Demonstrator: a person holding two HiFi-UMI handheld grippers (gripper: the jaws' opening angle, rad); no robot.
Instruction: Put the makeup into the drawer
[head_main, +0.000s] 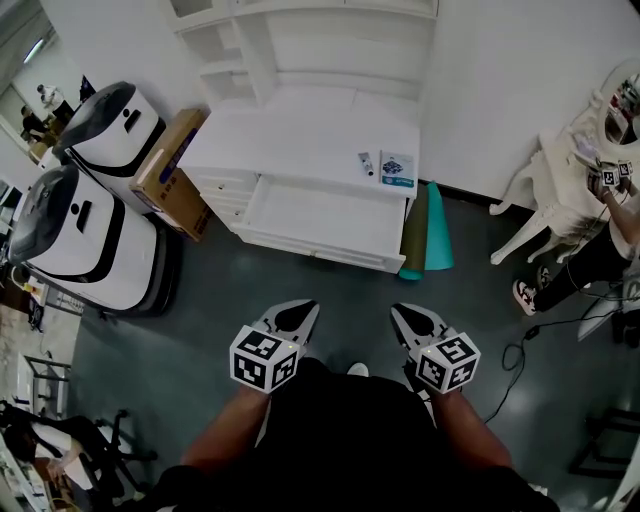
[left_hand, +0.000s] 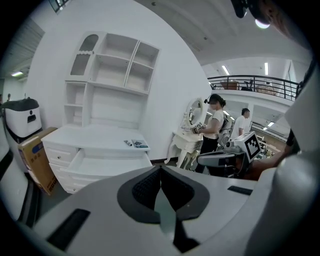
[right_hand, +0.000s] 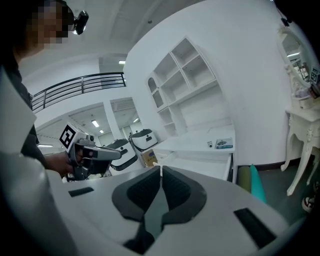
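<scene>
Two tools hang low over the dark floor (head_main: 200, 330) in the head view. The left tool (head_main: 300, 315) and the right tool (head_main: 408, 320) are each empty, with the jaws pressed together. Their own views show the same: the left tool (left_hand: 160, 172) and the right tool (right_hand: 160, 172) have pads meeting and nothing between them.

At 12 o'clock from them stands one white tabletop (head_main: 290, 140) with one drawer (head_main: 320, 218) pulled open and bare inside. Two makeup pieces lie on the tabletop, at about 1 o'clock from the drawer. One is a small tube (head_main: 366, 162), or so it seems at this size, and just beside it lies a flat pack (head_main: 397, 170). Both are well apart from the tools.

At 9 to 10 o'clock stand two white machines (head_main: 88, 240) (head_main: 112, 128), with one cardboard box (head_main: 170, 165) leaning between them and the tabletop. Two rolled mats (head_main: 437, 235) rest against the drawer's right end. One other person (head_main: 590, 265) is at 3 o'clock.
</scene>
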